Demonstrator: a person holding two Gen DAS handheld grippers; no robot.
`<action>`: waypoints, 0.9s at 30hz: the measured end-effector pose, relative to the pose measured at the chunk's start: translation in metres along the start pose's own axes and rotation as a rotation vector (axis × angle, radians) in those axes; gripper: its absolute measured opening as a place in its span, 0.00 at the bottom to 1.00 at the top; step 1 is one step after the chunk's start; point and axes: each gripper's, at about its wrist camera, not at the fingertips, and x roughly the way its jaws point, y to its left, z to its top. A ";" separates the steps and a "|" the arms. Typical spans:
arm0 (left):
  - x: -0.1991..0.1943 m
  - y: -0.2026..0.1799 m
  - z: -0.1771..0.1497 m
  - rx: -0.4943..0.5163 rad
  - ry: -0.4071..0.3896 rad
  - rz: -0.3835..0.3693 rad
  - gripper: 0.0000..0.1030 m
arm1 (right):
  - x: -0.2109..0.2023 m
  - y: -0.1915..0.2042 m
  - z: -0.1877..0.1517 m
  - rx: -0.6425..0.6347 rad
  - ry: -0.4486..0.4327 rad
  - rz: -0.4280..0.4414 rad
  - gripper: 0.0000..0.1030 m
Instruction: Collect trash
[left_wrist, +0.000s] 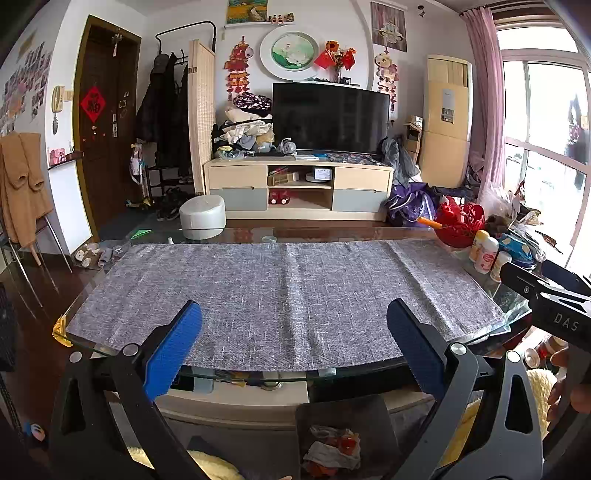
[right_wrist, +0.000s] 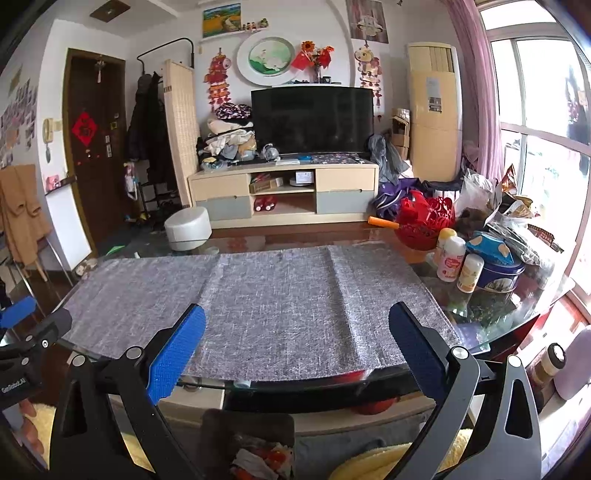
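Below the worktop's (left_wrist: 110, 350) near glass edge, the trash (left_wrist: 332, 448) sits in a dark bin (left_wrist: 373, 413): crumpled white and red-orange wrappers, seen low between the fingers in both views. The grey cloth (left_wrist: 288, 291) on top looks bare of litter, so I'd judge collection mostly or fully done.

Left gripper (left_wrist: 295, 332): fingers spread wide, nothing between them. Right gripper (right_wrist: 297, 334): same, wide and empty. Both hang just in front of the table edge, side by side; the right one's body shows at the right rim of the left view.

Risks from here:
- Going down for the bin: the glass edge is right above it, easy to clip with a finger or linkage.
- Grippers are near each other; reaching the same spot means a collision.
- Right end is cluttered: bottles (right_wrist: 451, 258), blue tin (right_wrist: 496, 273), red basket (right_wrist: 424, 221). A sweep that way could topple the bottles.
- Wrappers are light and loose; a wide grab may drop pieces.
- Cloth overhangs the edge; snagging it drags everything.
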 end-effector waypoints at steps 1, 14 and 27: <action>0.000 0.000 0.000 -0.001 0.000 0.000 0.92 | 0.000 0.001 0.000 0.000 0.000 0.000 0.97; 0.000 0.000 0.000 -0.002 -0.001 0.002 0.92 | 0.000 0.000 0.000 0.001 -0.001 0.000 0.97; -0.004 -0.004 0.002 -0.034 -0.022 0.005 0.92 | 0.001 0.002 -0.002 0.001 -0.005 0.000 0.97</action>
